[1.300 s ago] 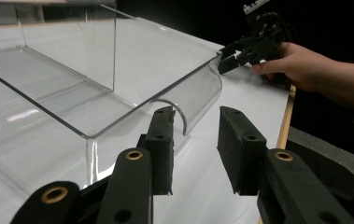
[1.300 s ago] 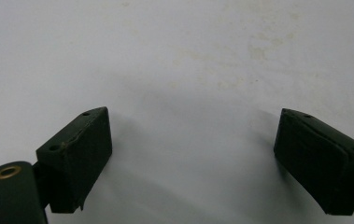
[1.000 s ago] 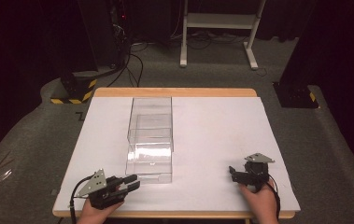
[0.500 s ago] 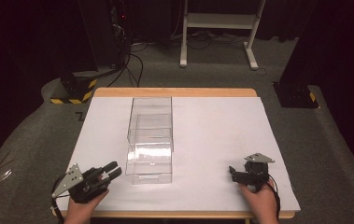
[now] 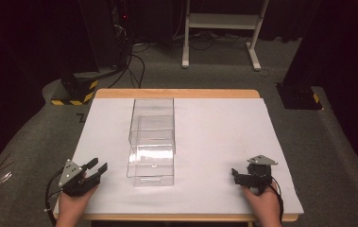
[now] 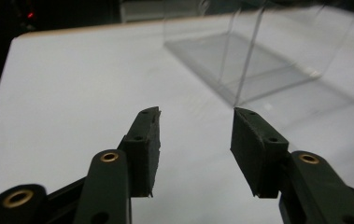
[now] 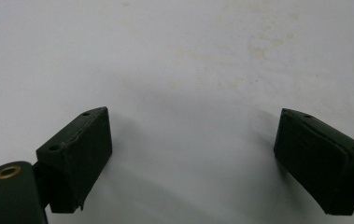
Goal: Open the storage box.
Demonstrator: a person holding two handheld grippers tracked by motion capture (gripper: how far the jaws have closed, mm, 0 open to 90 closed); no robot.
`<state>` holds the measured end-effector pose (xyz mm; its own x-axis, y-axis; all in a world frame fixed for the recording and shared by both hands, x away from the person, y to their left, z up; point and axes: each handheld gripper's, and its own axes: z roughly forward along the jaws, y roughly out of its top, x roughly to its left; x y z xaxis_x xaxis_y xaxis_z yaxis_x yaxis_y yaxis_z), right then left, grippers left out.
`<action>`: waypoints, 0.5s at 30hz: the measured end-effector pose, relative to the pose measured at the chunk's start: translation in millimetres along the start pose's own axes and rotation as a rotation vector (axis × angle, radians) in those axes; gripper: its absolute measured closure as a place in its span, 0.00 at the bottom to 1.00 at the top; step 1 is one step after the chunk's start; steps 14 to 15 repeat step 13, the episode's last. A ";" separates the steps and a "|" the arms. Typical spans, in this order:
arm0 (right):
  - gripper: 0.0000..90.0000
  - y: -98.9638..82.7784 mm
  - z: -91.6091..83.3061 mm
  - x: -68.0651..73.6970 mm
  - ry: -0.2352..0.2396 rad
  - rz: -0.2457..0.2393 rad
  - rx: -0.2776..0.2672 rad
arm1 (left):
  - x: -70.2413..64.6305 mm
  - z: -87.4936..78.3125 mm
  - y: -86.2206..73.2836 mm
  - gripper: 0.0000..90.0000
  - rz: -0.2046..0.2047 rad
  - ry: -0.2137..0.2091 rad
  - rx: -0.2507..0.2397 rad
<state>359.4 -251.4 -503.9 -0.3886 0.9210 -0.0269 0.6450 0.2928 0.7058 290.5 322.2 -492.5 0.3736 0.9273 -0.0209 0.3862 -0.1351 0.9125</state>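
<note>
A: Left gripper?
B: Near front-left corner of the white surface, fingers spread, nothing between them; they've just been opening. Aimed toward the clear box.
A: Box position?
B: Mid-surface, left of centre, apart from both grippers.
A: Right gripper?
B: Front-right, fingers wide apart over bare surface, holding nothing.

The left gripper is black, with a grey three-cornered plate on top and a black cable trailing off; its fingers are flat ribbed black pads with small screw holes and brass-ringed pivots; the right gripper matches, plate included; forearms bare.
</note>
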 end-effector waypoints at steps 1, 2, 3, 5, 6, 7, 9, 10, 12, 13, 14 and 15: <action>0.13 0.0 0.0 0.0 0.000 0.000 0.000 | 0.9 2.1 -1.4 0.56 0.011 0.016 0.019; 0.13 0.0 0.0 0.0 0.000 0.000 0.000 | 1.2 4.4 -2.9 0.55 0.011 0.028 0.038; 0.13 0.0 0.0 0.0 0.000 0.000 0.000 | 2.2 7.5 -5.3 0.55 0.003 0.035 0.068; 0.13 0.0 0.0 0.0 0.000 0.000 0.000 | 4.6 11.1 -6.4 0.52 -0.019 0.034 0.102; 0.13 0.0 0.0 0.0 0.000 0.000 0.000 | 5.3 11.4 -6.0 0.51 -0.017 0.042 0.103; 0.13 0.0 0.0 0.0 0.000 0.000 0.000 | 4.9 11.6 -6.2 0.51 -0.025 0.044 0.101; 0.13 0.0 0.0 0.0 0.000 0.000 0.000 | 4.8 12.7 -6.2 0.49 -0.028 0.056 0.113; 0.13 0.0 0.0 0.0 0.000 0.000 0.000 | 4.6 13.2 -6.2 0.49 -0.027 0.059 0.119; 0.13 0.0 0.0 0.0 0.000 0.000 0.000 | 4.1 14.7 -5.9 0.47 -0.023 0.066 0.132; 0.13 0.0 0.0 -0.1 0.000 0.000 0.000 | 3.7 16.4 -5.6 0.46 -0.017 0.069 0.147; 0.13 0.0 0.0 -0.1 0.000 0.000 0.000 | 3.7 16.4 -5.6 0.46 -0.017 0.069 0.147; 0.13 0.0 0.0 -0.1 0.000 0.000 0.000 | 3.7 16.4 -5.6 0.46 -0.017 0.069 0.147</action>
